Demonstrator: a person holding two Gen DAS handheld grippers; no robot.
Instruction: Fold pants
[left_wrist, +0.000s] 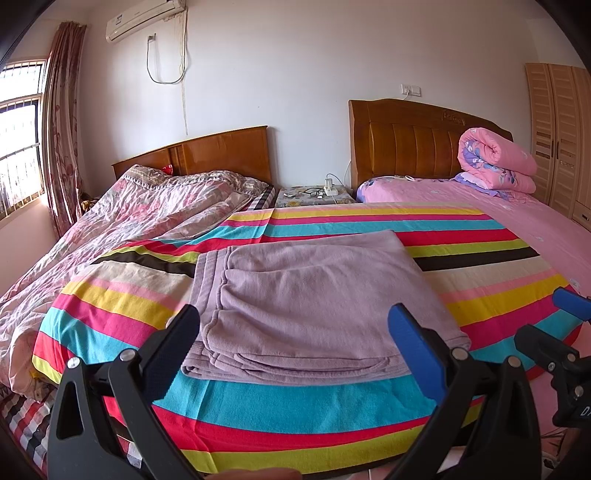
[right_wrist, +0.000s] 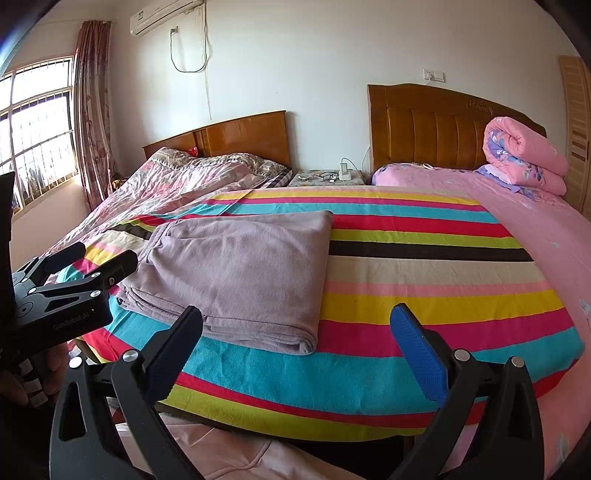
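The lilac pants lie folded into a flat rectangle on the striped blanket; they also show in the right wrist view. My left gripper is open and empty, its jaws wide, just short of the near edge of the pants. It also shows at the left of the right wrist view. My right gripper is open and empty, before the blanket's near edge, to the right of the pants. Its blue fingertips show at the right of the left wrist view.
A bed with a crumpled floral quilt is at the left. A pink bed with a rolled pink quilt is at the right. A nightstand with glasses and a charger stands between the headboards. A wardrobe is far right.
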